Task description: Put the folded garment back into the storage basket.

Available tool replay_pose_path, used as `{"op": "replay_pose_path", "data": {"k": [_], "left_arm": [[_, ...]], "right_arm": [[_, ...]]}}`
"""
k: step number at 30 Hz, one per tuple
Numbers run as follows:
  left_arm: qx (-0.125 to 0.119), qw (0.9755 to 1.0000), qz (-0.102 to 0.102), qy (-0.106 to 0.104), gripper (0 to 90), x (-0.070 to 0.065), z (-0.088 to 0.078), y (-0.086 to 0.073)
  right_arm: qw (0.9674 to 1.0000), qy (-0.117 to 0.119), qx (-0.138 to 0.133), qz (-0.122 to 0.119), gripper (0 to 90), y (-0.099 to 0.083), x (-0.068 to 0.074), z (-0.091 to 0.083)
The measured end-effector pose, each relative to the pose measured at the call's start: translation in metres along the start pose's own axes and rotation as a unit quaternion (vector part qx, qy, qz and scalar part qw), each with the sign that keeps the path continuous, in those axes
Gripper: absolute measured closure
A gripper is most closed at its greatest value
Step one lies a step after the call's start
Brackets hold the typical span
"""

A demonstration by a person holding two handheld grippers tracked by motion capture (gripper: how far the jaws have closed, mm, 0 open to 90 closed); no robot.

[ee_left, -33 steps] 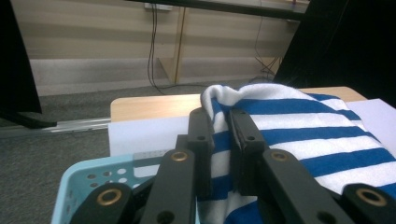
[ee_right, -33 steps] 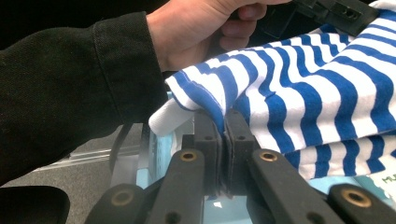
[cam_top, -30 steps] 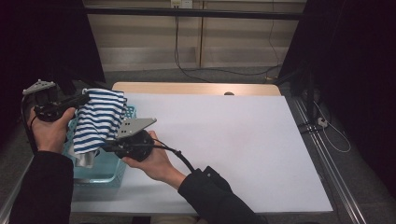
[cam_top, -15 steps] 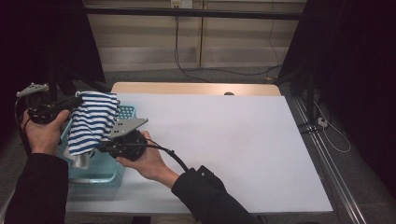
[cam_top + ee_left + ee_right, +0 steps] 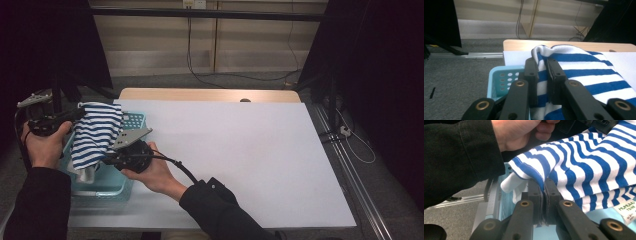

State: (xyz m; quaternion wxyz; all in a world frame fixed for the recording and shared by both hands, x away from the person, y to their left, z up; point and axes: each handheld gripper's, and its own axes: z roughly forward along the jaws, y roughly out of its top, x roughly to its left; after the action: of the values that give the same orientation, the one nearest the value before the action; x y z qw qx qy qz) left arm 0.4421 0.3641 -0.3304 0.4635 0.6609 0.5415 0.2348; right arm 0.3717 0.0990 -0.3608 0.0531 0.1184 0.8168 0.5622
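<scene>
A blue-and-white striped garment [image 5: 95, 134] hangs over a light blue plastic basket [image 5: 107, 184] at the table's left edge. My left gripper [image 5: 79, 113] is shut on the garment's far upper edge; in the left gripper view the cloth [image 5: 584, 72] is pinched between the jaws [image 5: 542, 66]. My right gripper [image 5: 105, 161] is shut on the garment's near lower edge, and the right gripper view shows the striped fabric [image 5: 584, 165] folded between its jaws [image 5: 543, 185]. A white label [image 5: 625, 210] shows at the cloth's lower right.
The white table top [image 5: 240, 155] stretches right of the basket. A wooden strip [image 5: 205, 95] runs along the far edge. Cables [image 5: 350, 137] lie on the floor beside a rail at the right. The person's other hand and sleeve [image 5: 461, 152] are close in the right gripper view.
Both grippers have carried the striped garment a little left and downward, so it now hangs lower over the basket. Both grips are unchanged.
</scene>
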Motion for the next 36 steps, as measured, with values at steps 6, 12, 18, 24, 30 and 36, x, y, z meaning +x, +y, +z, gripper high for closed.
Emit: {"op": "replay_pose_path", "data": {"k": [6,12,18,24,30,36], "left_arm": [[0.005,1.0,-0.005,0.001,80.6,0.005,0.001,-0.005],[0.014,0.9998,-0.01,0.0,80.6,0.013,0.003,-0.013],[0.027,0.9996,-0.004,0.004,80.6,0.012,0.009,-0.017],[0.044,0.999,-0.001,0.012,80.6,0.012,0.017,-0.023],[0.068,0.9975,0.007,0.014,80.6,0.01,0.03,-0.029],[0.079,0.9967,-0.003,0.019,80.5,0.01,0.037,-0.034]], "right_arm": [[1.0,0.004,0.008,0.004,86.5,-0.003,0.001,0.007],[0.9998,0.008,0.016,0.003,86.4,-0.007,0.002,0.016],[0.9995,0.011,0.029,0.002,86.5,-0.013,0.004,0.022],[0.9992,0.009,0.04,0.003,86.5,-0.02,0.003,0.026],[0.9987,0.007,0.051,0.005,86.4,-0.028,0.003,0.029],[0.9983,0.004,0.057,0.011,86.4,-0.037,0.001,0.029]]}}
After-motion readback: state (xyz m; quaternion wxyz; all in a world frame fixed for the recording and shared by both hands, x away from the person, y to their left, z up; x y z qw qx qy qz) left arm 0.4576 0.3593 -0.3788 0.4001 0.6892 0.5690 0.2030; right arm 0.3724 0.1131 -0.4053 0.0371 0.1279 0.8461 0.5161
